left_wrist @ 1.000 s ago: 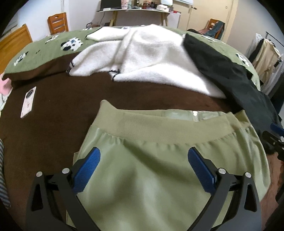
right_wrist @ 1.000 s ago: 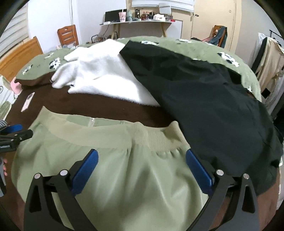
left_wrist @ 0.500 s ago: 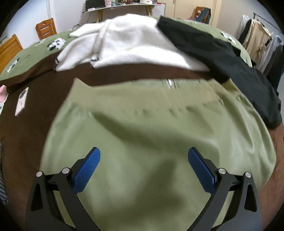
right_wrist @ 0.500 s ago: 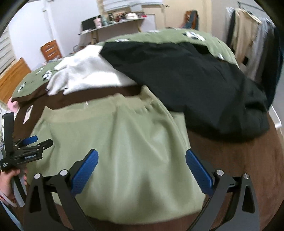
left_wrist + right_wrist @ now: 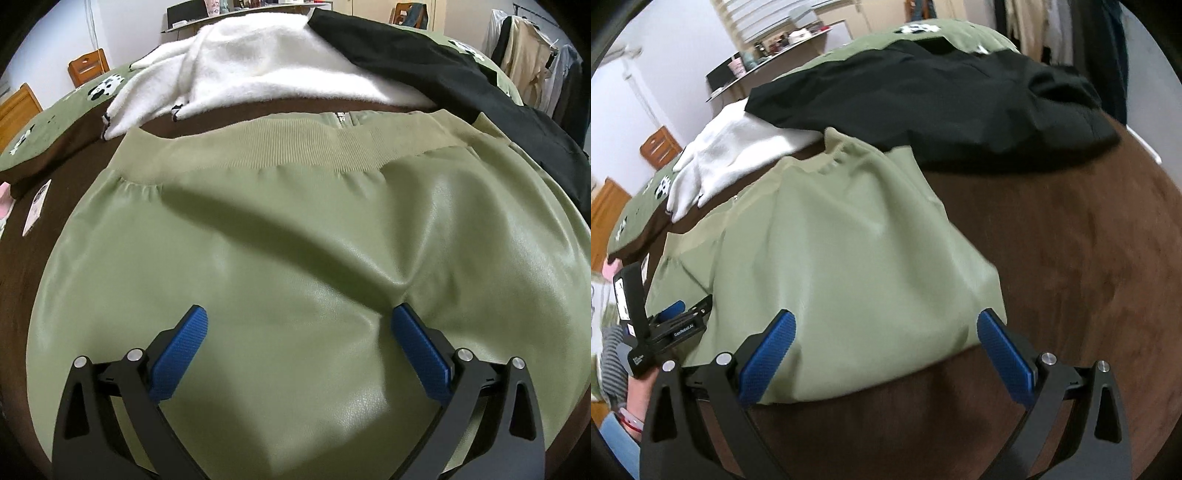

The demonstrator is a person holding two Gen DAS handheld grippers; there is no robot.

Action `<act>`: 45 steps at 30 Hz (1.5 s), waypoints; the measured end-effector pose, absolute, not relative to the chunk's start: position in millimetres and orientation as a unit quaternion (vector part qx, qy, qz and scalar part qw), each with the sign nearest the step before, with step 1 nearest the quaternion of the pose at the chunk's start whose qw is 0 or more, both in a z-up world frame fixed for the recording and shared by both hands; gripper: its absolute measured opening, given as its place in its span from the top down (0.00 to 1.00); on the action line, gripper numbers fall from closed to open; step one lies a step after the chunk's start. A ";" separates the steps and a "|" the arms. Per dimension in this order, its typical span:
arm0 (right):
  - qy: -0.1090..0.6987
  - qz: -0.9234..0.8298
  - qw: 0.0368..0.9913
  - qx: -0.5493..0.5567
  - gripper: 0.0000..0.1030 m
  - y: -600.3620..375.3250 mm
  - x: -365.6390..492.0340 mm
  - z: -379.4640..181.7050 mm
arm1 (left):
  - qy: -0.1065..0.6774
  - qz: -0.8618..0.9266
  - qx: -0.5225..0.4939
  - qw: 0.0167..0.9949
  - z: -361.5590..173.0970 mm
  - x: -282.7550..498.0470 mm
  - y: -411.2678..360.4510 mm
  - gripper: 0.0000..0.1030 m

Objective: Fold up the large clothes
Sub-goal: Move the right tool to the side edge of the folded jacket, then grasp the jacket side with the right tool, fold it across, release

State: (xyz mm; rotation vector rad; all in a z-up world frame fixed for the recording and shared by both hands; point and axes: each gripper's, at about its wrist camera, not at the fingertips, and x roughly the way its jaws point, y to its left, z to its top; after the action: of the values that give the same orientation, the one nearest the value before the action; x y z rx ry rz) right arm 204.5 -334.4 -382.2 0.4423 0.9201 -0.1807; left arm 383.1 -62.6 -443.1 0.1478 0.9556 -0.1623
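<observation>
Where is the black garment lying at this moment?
The black garment lies at the bed's far right in both views, overlapping the white fleece and just beyond the green jacket's ribbed hem.

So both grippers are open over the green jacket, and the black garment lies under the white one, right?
Not quite. In the left wrist view the black garment lies on top of the white one, overlapping its right edge. The rest holds: the left gripper and right gripper are open over the green jacket.
</observation>
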 end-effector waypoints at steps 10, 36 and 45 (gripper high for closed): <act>0.419 -0.103 0.838 0.334 0.06 -341.0 175.4 -413.3 | 0.459 -0.081 0.066 0.882 -442.4 383.9 -61.8 0.05; 0.267 -0.064 0.761 0.587 0.85 -393.9 195.3 -453.3 | 0.460 -0.088 0.070 0.881 -444.0 385.2 -59.5 0.05; 0.240 0.017 0.797 0.554 0.87 -362.4 209.0 -377.9 | 0.476 -0.093 0.063 0.872 -443.2 391.5 -57.3 0.05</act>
State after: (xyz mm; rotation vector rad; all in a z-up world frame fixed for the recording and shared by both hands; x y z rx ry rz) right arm 209.0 -362.4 -377.9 1.1893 0.5143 0.0356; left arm 391.5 -57.3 -443.2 0.1327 0.9950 -0.1952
